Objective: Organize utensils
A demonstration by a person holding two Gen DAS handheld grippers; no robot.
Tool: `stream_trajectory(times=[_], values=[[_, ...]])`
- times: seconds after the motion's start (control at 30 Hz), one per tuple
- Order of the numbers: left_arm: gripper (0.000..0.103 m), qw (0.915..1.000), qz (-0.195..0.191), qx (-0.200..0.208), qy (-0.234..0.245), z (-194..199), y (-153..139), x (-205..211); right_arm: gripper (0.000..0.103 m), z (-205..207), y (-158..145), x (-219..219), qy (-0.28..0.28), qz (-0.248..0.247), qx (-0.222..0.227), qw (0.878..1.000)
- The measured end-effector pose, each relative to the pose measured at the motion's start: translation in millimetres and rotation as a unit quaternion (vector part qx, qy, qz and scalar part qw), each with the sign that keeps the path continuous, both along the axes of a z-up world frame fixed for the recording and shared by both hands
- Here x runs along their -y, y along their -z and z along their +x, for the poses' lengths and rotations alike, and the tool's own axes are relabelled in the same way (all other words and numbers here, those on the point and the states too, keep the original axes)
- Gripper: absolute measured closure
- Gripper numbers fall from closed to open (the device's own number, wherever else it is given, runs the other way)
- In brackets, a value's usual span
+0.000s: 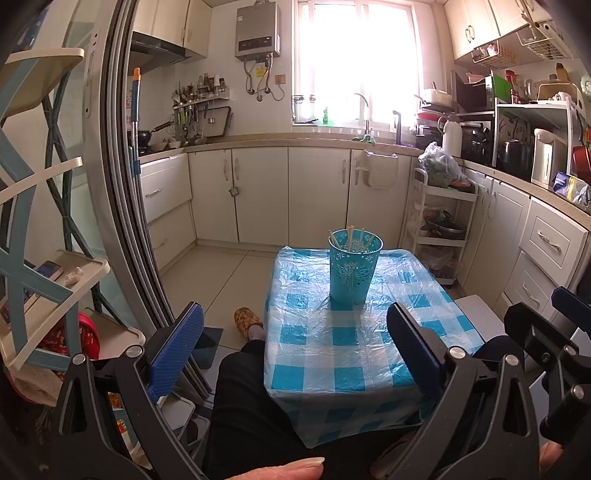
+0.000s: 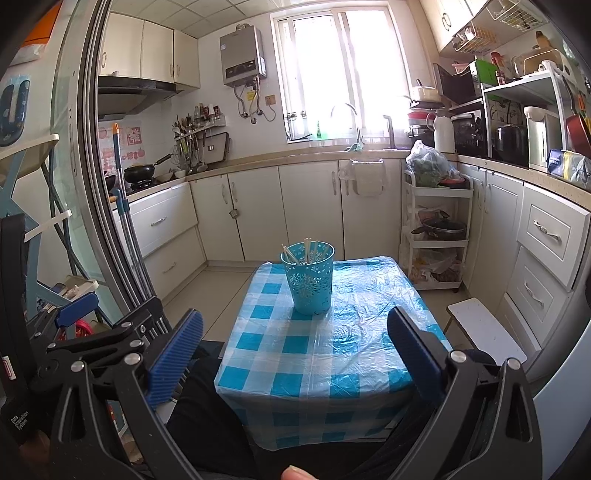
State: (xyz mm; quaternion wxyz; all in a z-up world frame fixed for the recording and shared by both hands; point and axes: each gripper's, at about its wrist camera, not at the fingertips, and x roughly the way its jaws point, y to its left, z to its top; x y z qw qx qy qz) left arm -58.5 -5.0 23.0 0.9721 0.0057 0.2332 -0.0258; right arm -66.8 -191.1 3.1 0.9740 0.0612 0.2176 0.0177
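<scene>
Hovering with left gripper [image 1: 295, 350] and right gripper [image 2: 295, 350] both spread apart, empty, well short of the cup [image 1: 355, 266] | cup upright toward table's [image 1: 332, 369] far end, chopsticks [image 1: 354, 238] standing inside | no loose utensils visible, task looks done | cloth around cup bare, near edge by knees

A: Daylight is pouring through the window [image 1: 356, 62] above the sink, washing out the panes.

B: Cream cabinets [image 1: 258, 192] are running along two walls, a water heater [image 1: 257, 31] is hanging on the white tiles, and pale floor tiles [image 1: 218, 273] are catching the glow. A white trolley [image 2: 437, 236] is standing in the corner.
</scene>
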Motion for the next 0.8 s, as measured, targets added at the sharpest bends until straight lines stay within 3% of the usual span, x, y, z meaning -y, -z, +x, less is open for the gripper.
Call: stream_trajectory(times=[0.2, 0.4, 0.8], values=[[0.008, 1.0, 0.0, -0.006, 0.005, 2, 2, 2, 0.007, 3, 2, 0, -0.002, 0.001, -0.007, 1.0], [0.008, 0.9995, -0.005, -0.028, 0.012, 18, 18, 3, 0.007, 24, 20, -1, -0.005, 0.008, -0.043, 0.999], [0.008, 0.9913, 0.004, -0.131, 0.016, 99, 78, 10, 0.007, 114, 80, 32, 0.018, 0.028, -0.122, 0.992]])
